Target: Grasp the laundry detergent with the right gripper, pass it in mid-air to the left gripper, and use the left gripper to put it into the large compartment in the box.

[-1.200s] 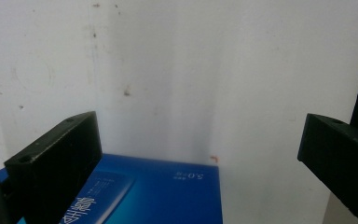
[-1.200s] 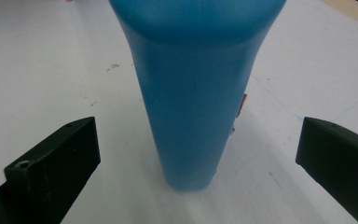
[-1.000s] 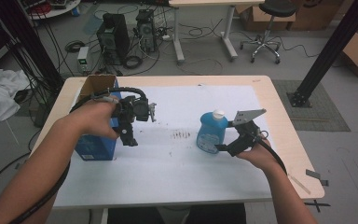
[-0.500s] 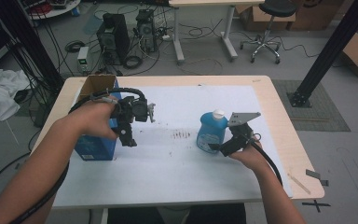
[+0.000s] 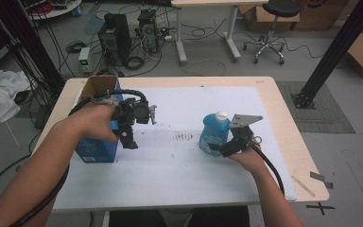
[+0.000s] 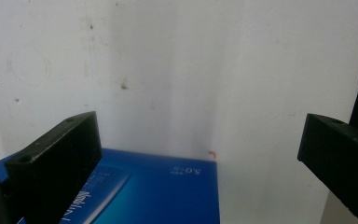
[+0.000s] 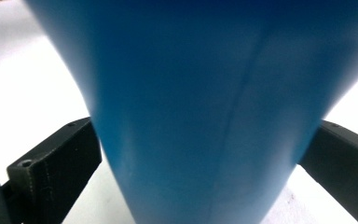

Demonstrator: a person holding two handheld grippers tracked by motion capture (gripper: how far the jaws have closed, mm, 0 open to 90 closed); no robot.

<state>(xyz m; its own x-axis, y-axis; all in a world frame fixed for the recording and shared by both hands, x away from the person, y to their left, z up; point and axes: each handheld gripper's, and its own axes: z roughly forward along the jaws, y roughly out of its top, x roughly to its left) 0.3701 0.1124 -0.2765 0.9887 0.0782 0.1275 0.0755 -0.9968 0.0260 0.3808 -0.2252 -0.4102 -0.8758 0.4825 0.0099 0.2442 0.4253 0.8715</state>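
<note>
Bottle [image 5: 212, 134] (blue, upright) has slid nearer, right claw [image 5: 220, 150] clamped on it; left claw [image 5: 128, 140] gapes above box [image 5: 94, 149].

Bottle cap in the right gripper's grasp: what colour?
White cap on a blue bottle; clearest in the high view.

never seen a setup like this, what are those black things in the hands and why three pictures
A person holds a two-jaw tool in each hand. The high view looks down on the white-covered table. The other two pictures come from cameras riding on the tools. The left hand-held gripper hangs open over a blue box with nothing between its jaws. The right hand-held gripper has its jaws against both sides of a blue bottle with a white cap, which stands on the table.
</note>
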